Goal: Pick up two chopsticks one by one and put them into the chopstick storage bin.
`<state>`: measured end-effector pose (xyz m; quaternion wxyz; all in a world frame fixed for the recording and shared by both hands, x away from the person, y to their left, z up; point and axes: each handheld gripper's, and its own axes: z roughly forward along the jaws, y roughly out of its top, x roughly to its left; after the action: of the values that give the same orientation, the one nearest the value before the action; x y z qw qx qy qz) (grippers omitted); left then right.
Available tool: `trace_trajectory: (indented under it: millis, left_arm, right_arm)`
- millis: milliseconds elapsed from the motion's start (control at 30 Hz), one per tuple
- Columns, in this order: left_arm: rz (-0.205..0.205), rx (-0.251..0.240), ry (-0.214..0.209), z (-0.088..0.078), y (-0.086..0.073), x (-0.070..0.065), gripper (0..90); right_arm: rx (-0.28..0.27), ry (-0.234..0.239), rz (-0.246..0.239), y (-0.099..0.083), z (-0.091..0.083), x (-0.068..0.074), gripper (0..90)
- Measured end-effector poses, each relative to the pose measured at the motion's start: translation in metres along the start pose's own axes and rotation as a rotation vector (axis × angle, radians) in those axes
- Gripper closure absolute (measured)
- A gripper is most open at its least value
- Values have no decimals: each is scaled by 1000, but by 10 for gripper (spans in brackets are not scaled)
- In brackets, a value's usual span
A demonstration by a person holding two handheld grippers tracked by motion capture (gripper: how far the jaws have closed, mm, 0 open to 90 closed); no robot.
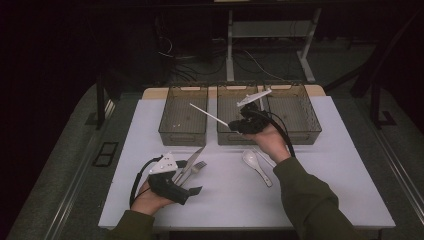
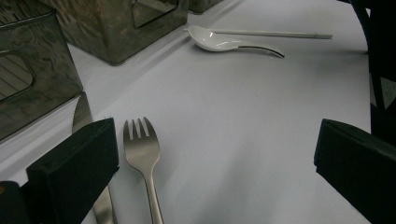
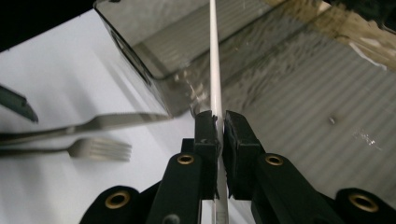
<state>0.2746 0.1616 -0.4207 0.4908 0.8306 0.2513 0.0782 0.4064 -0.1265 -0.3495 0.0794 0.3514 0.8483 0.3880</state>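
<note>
The right gripper (image 1: 235, 125) pinches a thin white chopstick (image 1: 207, 112) tight between its jaws. The stick is up in the air, slanting over the gap between the left basket (image 1: 183, 120) and the middle basket (image 1: 235, 135). The left gripper (image 1: 192, 182) rests low on the white table (image 1: 225, 200) with its jaws wide apart — nothing in them. A fork (image 2: 142, 154) lies between those jaws, and a knife (image 1: 192, 161) lies just beside the fork. Farther off lie a white spoon (image 2: 219, 41) and another chopstick (image 2: 275, 33) — side by side.

Dim room, desk legs (image 1: 230, 45), cables (image 1: 200, 62)
</note>
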Motion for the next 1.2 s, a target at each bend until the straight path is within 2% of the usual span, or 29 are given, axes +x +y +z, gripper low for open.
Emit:
trace_trajectory:
  millis: [200, 367, 800, 1000, 1200]
  left_arm:
    - [3, -2, -4, 0, 0, 0, 0]
    - [4, 1, -8, -1, 0, 1, 0]
    - [1, -8, -24, -1, 1, 1, 0]
    - [3, -9, -31, 0, 1, 0, 0]
    - [6, -14, -43, 0, 2, 0, 0]
  right_arm:
    - [5, -9, -20, 21, 18, 7, 841]
    - [36, -27, -21, 38, 35, 10, 841]
    - [79, -58, 25, 67, 80, 10, 841]
    - [92, -82, 55, 78, 94, 9, 840]
    - [102, -79, 78, 88, 108, 8, 840]
